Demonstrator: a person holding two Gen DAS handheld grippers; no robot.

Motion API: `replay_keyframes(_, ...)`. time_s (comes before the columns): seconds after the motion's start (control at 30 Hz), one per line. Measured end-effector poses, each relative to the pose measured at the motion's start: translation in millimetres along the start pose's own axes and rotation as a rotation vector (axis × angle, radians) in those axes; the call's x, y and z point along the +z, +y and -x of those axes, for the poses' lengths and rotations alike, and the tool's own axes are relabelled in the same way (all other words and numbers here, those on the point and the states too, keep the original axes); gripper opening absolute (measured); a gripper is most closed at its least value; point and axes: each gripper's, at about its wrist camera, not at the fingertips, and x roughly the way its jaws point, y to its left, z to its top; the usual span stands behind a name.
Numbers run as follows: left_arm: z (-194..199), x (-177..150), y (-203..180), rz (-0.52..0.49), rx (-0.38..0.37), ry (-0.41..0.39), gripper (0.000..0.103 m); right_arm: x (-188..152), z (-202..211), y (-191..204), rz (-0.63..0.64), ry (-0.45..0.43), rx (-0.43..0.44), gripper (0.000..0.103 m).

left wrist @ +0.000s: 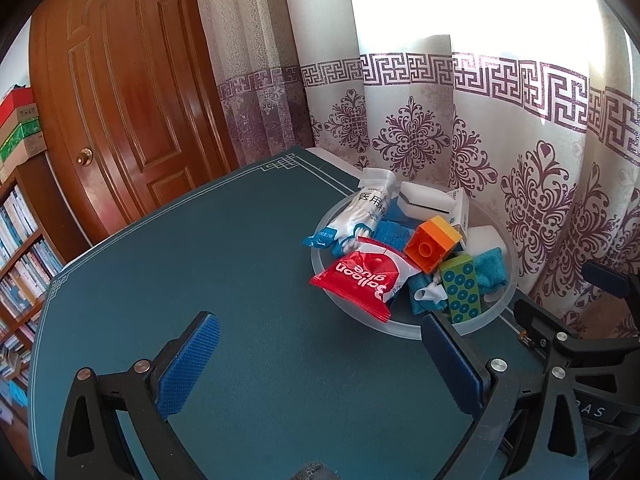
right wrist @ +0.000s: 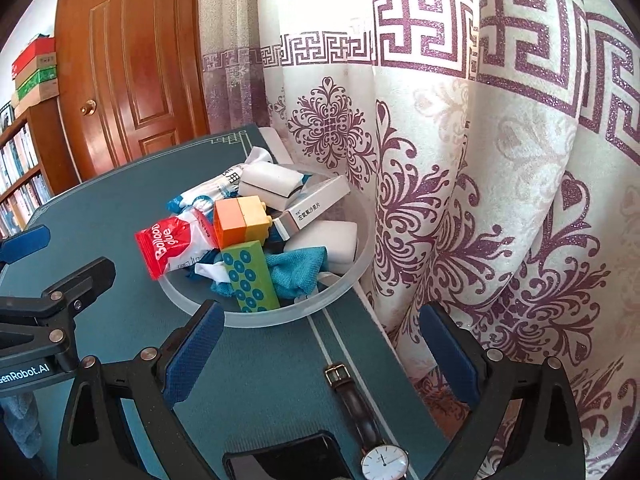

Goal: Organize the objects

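Observation:
A frosted round bowl on the dark teal table mat holds a red "Balloon glue" packet, an orange-yellow brick, a green dotted block, teal cloths, a cotton swab pack and white boxes. My left gripper is open and empty, just left of the bowl. My right gripper is open and empty, in front of the bowl. A wristwatch and a black phone lie between its fingers.
A patterned curtain hangs right behind the table. A wooden door and a bookshelf stand at the left. The right gripper's body shows in the left wrist view, the left gripper's body in the right wrist view.

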Motion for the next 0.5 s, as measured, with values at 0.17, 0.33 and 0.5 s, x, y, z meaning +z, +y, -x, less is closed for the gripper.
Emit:
replay_keyframes(0.17, -4.4, -0.5, 0.4, 0.008, -0.015, 0.016, 0.103, -0.5, -1.0, -0.9, -0.003, -0.006, -0.004, 0.099)
replay_keyframes(0.33, -6.9, 0.6, -0.6, 0.01, -0.021, 0.022, 0.103, -1.6, -1.5, 1.7, 0.015, -0.01, -0.018, 0.099)
replay_keyframes(0.5, -7.8, 1.5, -2.3, 0.009, -0.028, 0.024, 0.103, -2.1, -1.6, 1.9, 0.014, -0.009, -0.017, 0.099)
